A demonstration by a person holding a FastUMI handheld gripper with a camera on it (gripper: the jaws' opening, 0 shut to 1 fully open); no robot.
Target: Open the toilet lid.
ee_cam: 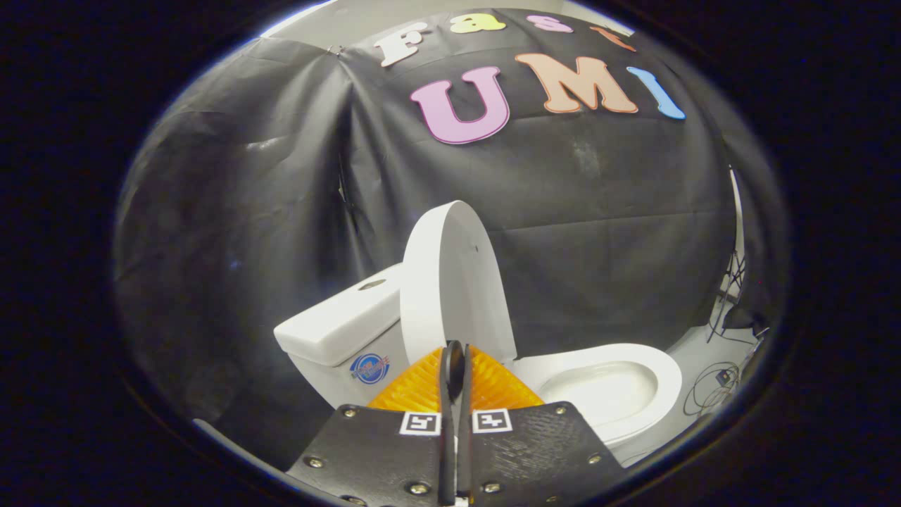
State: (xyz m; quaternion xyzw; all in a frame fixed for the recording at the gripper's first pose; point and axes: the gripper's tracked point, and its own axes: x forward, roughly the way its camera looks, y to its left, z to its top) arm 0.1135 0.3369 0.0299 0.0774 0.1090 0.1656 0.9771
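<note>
We see the tongs (456,352) close in front of us, their two fingers pressed together with almost no gap between them and nothing held. Their inner faces are ribbed, fanning outward, and behind them sit flat dark plates studded with small round bolts and two square printed markers.

Just beyond the fingertips stands the toilet lid (454,282), a smooth white oval of glossy plastic, raised nearly upright and leaning back toward the tank (338,324). We cannot tell whether the tips touch it. The tank is a white ceramic box with rounded corners, a flush button set in its top and a round sticker on its side.

To the right of the tongs lies the toilet seat (654,373), a wide white ring, down over the bowl (598,391), whose pale hollow is open to view.

We judge the lid as good as open. The next move likely calls only for checking that it rests steady, then easing the tongs straight back without nudging it forward. Wrinkled black cloth hangs behind.
</note>
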